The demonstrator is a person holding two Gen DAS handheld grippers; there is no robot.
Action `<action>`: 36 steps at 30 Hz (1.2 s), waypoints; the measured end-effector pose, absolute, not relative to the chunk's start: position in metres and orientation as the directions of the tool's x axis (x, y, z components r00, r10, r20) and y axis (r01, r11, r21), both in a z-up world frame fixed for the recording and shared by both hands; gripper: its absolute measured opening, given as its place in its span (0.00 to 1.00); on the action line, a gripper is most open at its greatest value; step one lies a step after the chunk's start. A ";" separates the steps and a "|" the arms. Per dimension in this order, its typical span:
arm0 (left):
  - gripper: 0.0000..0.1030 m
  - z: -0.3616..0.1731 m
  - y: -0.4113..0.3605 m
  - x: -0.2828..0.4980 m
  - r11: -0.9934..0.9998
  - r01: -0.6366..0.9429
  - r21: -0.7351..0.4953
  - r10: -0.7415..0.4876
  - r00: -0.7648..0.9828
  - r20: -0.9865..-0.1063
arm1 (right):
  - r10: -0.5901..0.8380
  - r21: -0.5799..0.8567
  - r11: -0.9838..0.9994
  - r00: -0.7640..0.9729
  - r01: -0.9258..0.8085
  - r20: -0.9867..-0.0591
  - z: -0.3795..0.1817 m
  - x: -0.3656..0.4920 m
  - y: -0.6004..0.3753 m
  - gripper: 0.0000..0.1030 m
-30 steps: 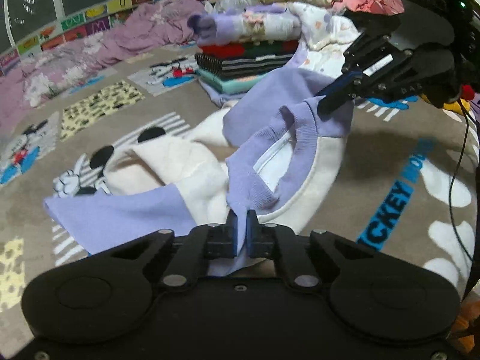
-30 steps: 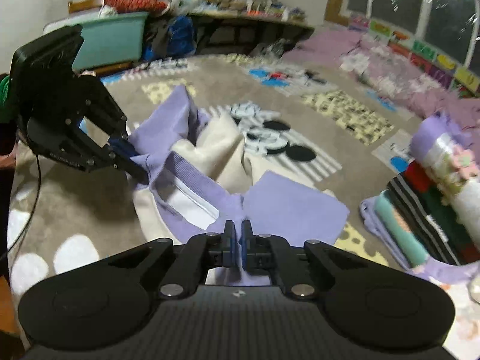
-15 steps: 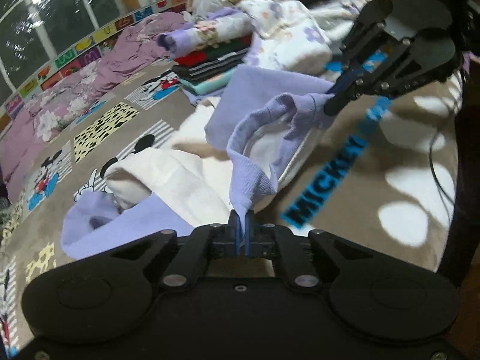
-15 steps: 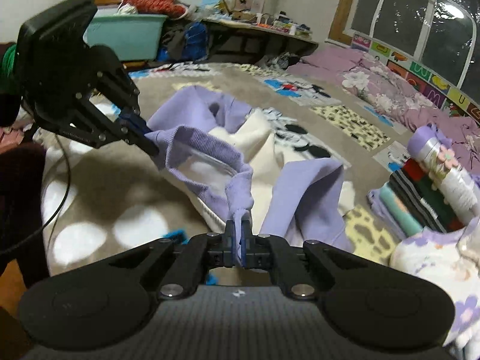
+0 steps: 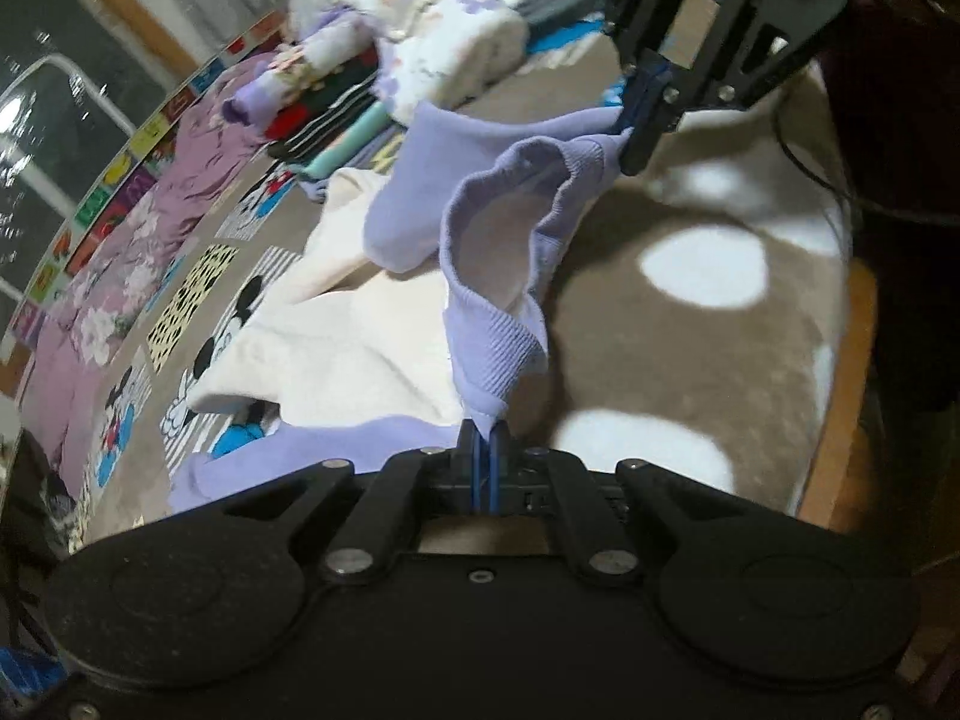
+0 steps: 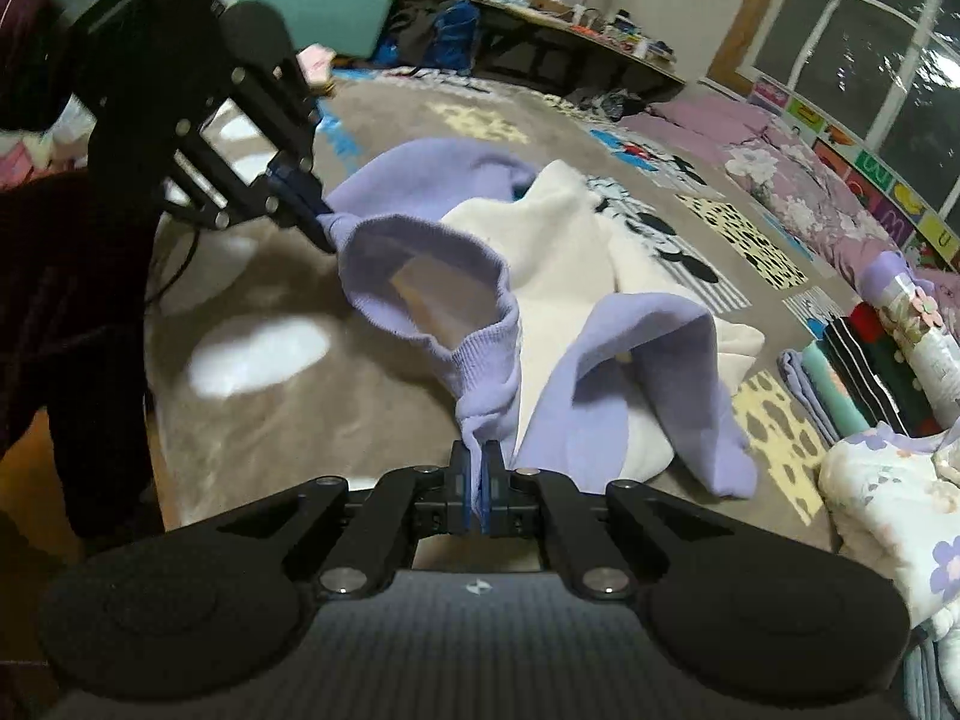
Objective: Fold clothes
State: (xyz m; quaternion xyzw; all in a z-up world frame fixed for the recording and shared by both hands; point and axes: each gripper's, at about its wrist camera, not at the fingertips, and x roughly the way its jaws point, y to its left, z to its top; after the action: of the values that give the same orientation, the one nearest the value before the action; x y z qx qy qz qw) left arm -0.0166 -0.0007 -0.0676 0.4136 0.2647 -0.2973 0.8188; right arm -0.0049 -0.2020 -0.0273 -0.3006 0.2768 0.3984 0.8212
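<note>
A cream sweatshirt (image 5: 360, 354) (image 6: 576, 252) with lilac sleeves and a lilac ribbed collar (image 5: 510, 276) (image 6: 432, 276) hangs between both grippers over the cartoon-print blanket. My left gripper (image 5: 485, 462) is shut on one side of the collar. It also shows at upper left in the right wrist view as the left gripper (image 6: 312, 210). My right gripper (image 6: 478, 486) is shut on the other side of the collar, and shows as the right gripper (image 5: 639, 138) at the top of the left wrist view. The collar is stretched open between them. Body and sleeves trail on the blanket.
A stack of folded clothes (image 5: 324, 120) (image 6: 870, 360) sits on the blanket (image 5: 690, 330) beyond the sweatshirt, with a floral white garment (image 5: 444, 42) (image 6: 888, 498) beside it. A pink floral quilt (image 6: 810, 192) lies along the window. A teal tub (image 6: 312, 0) and cluttered table stand far back. The wooden bed edge (image 5: 840, 408) is near.
Both grippers have carried the collar toward the near edge of the blanket, dragging the sweatshirt away from the folded stack. The left gripper has rolled, tilting its view.
</note>
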 end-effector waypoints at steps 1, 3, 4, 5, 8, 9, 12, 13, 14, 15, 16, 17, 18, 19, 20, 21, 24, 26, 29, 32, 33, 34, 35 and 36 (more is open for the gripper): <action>0.01 -0.070 -0.002 -0.021 0.466 0.709 0.530 -0.265 0.683 -0.680 | 0.485 -0.278 0.495 0.528 -0.823 -0.698 -0.030 -0.009 -0.201 0.05; 0.01 -0.075 -0.007 -0.028 0.424 0.708 0.564 -0.252 0.691 -0.678 | 0.475 -0.297 0.478 0.527 -0.827 -0.705 -0.035 -0.018 -0.198 0.05; 0.01 -0.078 -0.009 -0.032 0.403 0.706 0.582 -0.244 0.696 -0.675 | 0.468 -0.308 0.468 0.528 -0.828 -0.709 -0.037 -0.022 -0.197 0.05; 0.01 -0.081 -0.011 -0.036 0.384 0.705 0.595 -0.239 0.699 -0.674 | 0.463 -0.318 0.459 0.528 -0.830 -0.712 -0.041 -0.026 -0.195 0.05; 0.01 -0.090 -0.015 -0.047 0.330 0.702 0.631 -0.223 0.707 -0.671 | 0.441 -0.364 0.423 0.539 -0.830 -0.718 -0.050 -0.038 -0.191 0.05; 0.01 -0.093 -0.015 -0.050 0.309 0.701 0.643 -0.217 0.710 -0.670 | 0.431 -0.382 0.408 0.544 -0.829 -0.720 -0.053 -0.042 -0.190 0.05; 0.01 -0.102 -0.015 -0.059 0.259 0.692 0.674 -0.199 0.721 -0.664 | 0.408 -0.425 0.368 0.554 -0.827 -0.726 -0.061 -0.053 -0.188 0.05; 0.01 -0.105 -0.015 -0.063 0.240 0.687 0.686 -0.194 0.726 -0.660 | 0.401 -0.436 0.356 0.557 -0.826 -0.728 -0.063 -0.056 -0.188 0.05; 0.01 -0.109 -0.015 -0.067 0.221 0.682 0.697 -0.189 0.731 -0.655 | 0.394 -0.448 0.344 0.560 -0.825 -0.729 -0.065 -0.059 -0.187 0.05; 0.01 -0.113 -0.015 -0.071 0.200 0.679 0.707 -0.184 0.735 -0.653 | 0.387 -0.459 0.332 0.562 -0.824 -0.731 -0.068 -0.062 -0.187 0.05; 0.01 -0.116 -0.015 -0.075 0.178 0.676 0.715 -0.180 0.737 -0.651 | 0.380 -0.469 0.320 0.565 -0.823 -0.732 -0.070 -0.065 -0.187 0.05; 0.01 -0.119 -0.015 -0.079 0.160 0.675 0.721 -0.177 0.738 -0.651 | 0.369 -0.481 0.305 0.568 -0.822 -0.736 -0.072 -0.067 -0.187 0.05; 0.01 -0.122 -0.015 -0.083 0.143 0.673 0.726 -0.174 0.739 -0.651 | 0.357 -0.492 0.291 0.570 -0.820 -0.740 -0.074 -0.068 -0.188 0.05; 0.01 -0.124 -0.014 -0.087 0.128 0.675 0.727 -0.172 0.737 -0.654 | 0.345 -0.504 0.276 0.573 -0.819 -0.743 -0.076 -0.070 -0.189 0.06; 0.03 -0.125 -0.013 -0.090 0.122 0.689 0.715 -0.172 0.724 -0.668 | 0.338 -0.513 0.258 0.574 -0.818 -0.746 -0.078 -0.073 -0.189 0.06; 0.04 -0.126 -0.012 -0.093 0.117 0.701 0.704 -0.172 0.712 -0.681 | 0.335 -0.514 0.245 0.570 -0.822 -0.750 -0.079 -0.076 -0.191 0.06; 0.04 -0.120 -0.007 -0.105 0.118 0.724 0.679 -0.183 0.688 -0.702 | 0.331 -0.511 0.214 0.554 -0.833 -0.764 -0.078 -0.084 -0.198 0.05; 0.05 -0.107 -0.002 -0.108 0.166 0.740 0.652 -0.202 0.673 -0.712 | 0.349 -0.487 0.232 0.539 -0.842 -0.767 -0.070 -0.090 -0.203 0.05; 0.07 -0.082 0.001 -0.099 0.321 0.725 0.609 -0.248 0.685 -0.685 | 0.395 -0.448 0.305 0.540 -0.840 -0.743 -0.048 -0.091 -0.206 0.05; 0.08 -0.054 -0.001 -0.073 0.529 0.681 0.506 -0.290 0.705 -0.647 | 0.445 -0.390 0.416 0.558 -0.822 -0.701 -0.026 -0.080 -0.202 0.06; 0.09 -0.048 -0.004 -0.064 0.584 0.669 0.460 -0.301 0.704 -0.643 | 0.458 -0.367 0.457 0.568 -0.810 -0.683 -0.021 -0.075 -0.197 0.06; 0.09 -0.044 -0.007 -0.057 0.623 0.660 0.420 -0.311 0.701 -0.642 | 0.471 -0.343 0.485 0.571 -0.804 -0.672 -0.019 -0.069 -0.192 0.06; 0.11 -0.042 -0.011 -0.050 0.655 0.649 0.386 -0.319 0.701 -0.637 | 0.484 -0.318 0.511 0.573 -0.799 -0.662 -0.017 -0.064 -0.188 0.06; 0.15 -0.042 -0.015 -0.043 0.681 0.643 0.349 -0.328 0.695 -0.640 | 0.496 -0.292 0.535 0.575 -0.793 -0.651 -0.015 -0.059 -0.183 0.06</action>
State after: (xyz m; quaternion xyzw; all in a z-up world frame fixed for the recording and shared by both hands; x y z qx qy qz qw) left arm -0.0433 -0.0148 -0.0422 0.2866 0.2748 -0.2777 0.8748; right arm -0.0588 -0.1832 -0.0155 -0.2910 0.2547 0.3843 0.8383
